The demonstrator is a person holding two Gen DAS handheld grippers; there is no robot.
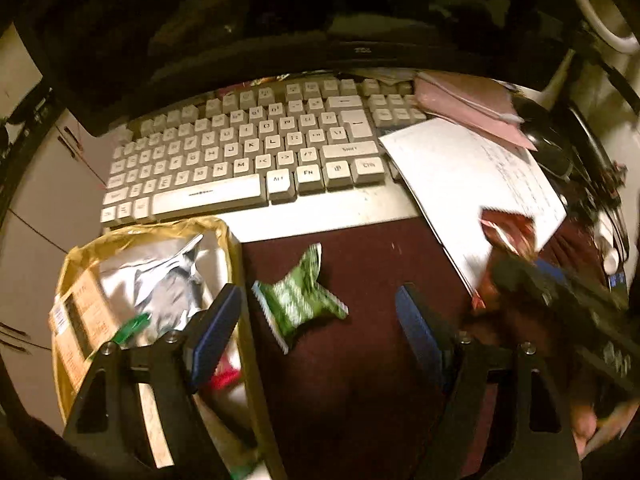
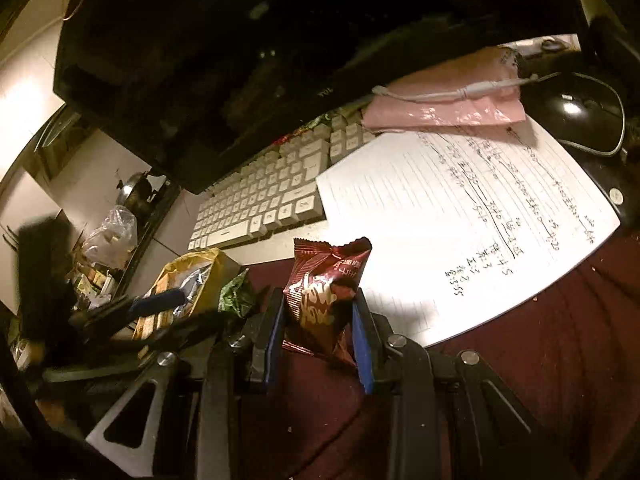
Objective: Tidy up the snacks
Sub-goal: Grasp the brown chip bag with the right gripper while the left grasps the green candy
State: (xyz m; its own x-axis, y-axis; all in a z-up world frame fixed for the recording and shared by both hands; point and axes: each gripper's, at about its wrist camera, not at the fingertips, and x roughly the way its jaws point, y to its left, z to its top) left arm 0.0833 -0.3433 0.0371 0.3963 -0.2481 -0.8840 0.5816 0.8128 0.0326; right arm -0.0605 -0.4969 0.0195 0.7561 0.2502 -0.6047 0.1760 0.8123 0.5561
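Observation:
A small green snack packet [image 1: 298, 300] lies on the dark red desk mat [image 1: 360, 360], between the fingers of my left gripper [image 1: 320, 312], which stands open above it. Left of it sits an open yellow box [image 1: 76, 280] holding a silver foil pouch [image 1: 160, 280]. In the right wrist view my right gripper [image 2: 318, 308] is shut on a dark red snack packet [image 2: 324, 292], held upright off the mat. The same red packet [image 1: 508, 232] shows at the right of the left wrist view. The green packet [image 2: 236, 296] and yellow box [image 2: 224, 272] lie to the left.
A white keyboard [image 1: 248, 156] sits behind the mat under a black monitor [image 1: 240, 40]. A handwritten sheet of paper [image 2: 460, 216] lies right of it, with a pink bag [image 2: 448, 100] and a black mouse [image 2: 576, 120] further back. Clutter fills a shelf [image 2: 108, 240] at the left.

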